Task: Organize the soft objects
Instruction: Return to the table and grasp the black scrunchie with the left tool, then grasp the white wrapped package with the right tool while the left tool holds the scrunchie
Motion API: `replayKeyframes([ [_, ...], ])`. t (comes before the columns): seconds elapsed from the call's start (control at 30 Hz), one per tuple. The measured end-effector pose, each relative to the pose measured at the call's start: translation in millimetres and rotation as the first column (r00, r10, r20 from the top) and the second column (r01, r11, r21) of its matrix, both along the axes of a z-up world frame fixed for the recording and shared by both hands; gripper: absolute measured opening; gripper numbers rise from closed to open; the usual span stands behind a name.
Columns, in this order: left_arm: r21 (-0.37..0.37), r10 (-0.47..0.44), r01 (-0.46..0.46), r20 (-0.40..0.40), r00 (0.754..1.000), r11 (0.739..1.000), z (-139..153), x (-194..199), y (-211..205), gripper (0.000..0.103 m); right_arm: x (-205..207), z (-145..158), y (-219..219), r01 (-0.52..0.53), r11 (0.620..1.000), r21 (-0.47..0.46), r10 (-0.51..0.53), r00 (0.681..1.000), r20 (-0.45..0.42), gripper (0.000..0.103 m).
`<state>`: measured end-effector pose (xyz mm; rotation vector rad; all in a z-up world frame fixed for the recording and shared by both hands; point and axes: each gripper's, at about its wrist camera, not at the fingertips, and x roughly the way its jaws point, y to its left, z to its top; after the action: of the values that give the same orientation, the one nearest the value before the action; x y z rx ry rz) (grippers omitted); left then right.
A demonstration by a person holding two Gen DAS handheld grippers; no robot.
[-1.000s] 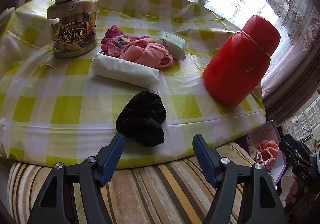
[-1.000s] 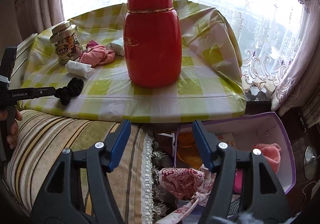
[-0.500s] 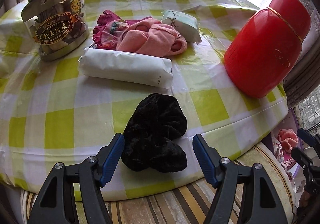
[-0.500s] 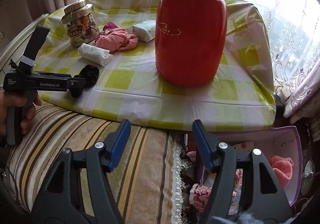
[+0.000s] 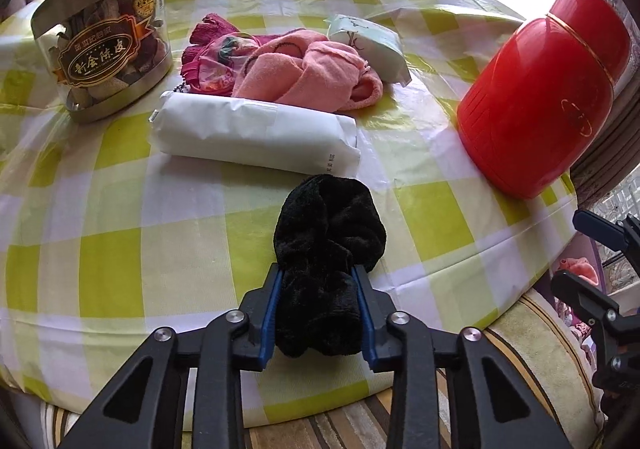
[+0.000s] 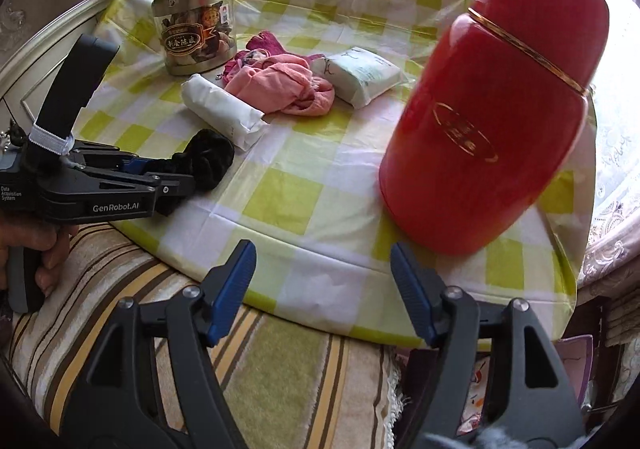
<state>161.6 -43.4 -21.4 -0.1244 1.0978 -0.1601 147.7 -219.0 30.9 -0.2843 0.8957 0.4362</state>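
Note:
My left gripper [image 5: 318, 313] is shut on a black fuzzy cloth [image 5: 328, 245] that lies at the near edge of the round table [image 5: 120, 257]. The same cloth [image 6: 208, 159] and the left gripper [image 6: 176, 179] show at the left of the right wrist view. A pink cloth [image 5: 316, 75] and a magenta patterned cloth [image 5: 212, 57] lie in a heap farther back, also seen in the right wrist view [image 6: 280, 87]. My right gripper [image 6: 322, 289] is open and empty, above the striped cushion [image 6: 280, 369] just off the table's edge.
A white wrapped roll [image 5: 256, 133], a pale green packet [image 5: 368, 43], a metal-lidded jar [image 5: 104, 49] and a tall red flask [image 5: 540, 105] stand on the checked tablecloth. A purple box with cloths [image 5: 576, 269] sits low at the right, beyond the table.
My left gripper moved forward over the table edge and closed on the black cloth. My right gripper moved left and up, from above the purple box to the cushion by the table.

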Motion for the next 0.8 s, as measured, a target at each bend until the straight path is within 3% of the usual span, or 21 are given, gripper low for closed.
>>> replayKeyframes([
  [0.2,-0.083,0.155,-0.153,0.026,0.988,0.985,-1.4,-6.4,32.1,0.026,22.0,-1.7,47.9,-0.098,0.994,-0.053,0.1,0.994,0.034,0.073],
  [0.5,-0.157,0.346,-0.331,0.082,0.935,0.931,3.3,-16.7,69.3,0.025,54.1,-11.3,116.7,-0.265,0.953,-0.148,0.277,0.959,0.068,0.073],
  [0.63,-0.187,0.401,-0.38,0.095,0.911,0.906,1.5,-19.8,81.2,0.025,73.9,-23.0,139.5,-0.314,0.932,-0.182,0.327,0.944,0.043,0.073],
  [0.8,-0.218,0.426,-0.399,0.097,0.9,0.891,-0.5,-19.9,88.7,0.025,94.6,-40.2,155.0,-0.34,0.925,-0.171,0.34,0.94,-0.031,0.071],
])
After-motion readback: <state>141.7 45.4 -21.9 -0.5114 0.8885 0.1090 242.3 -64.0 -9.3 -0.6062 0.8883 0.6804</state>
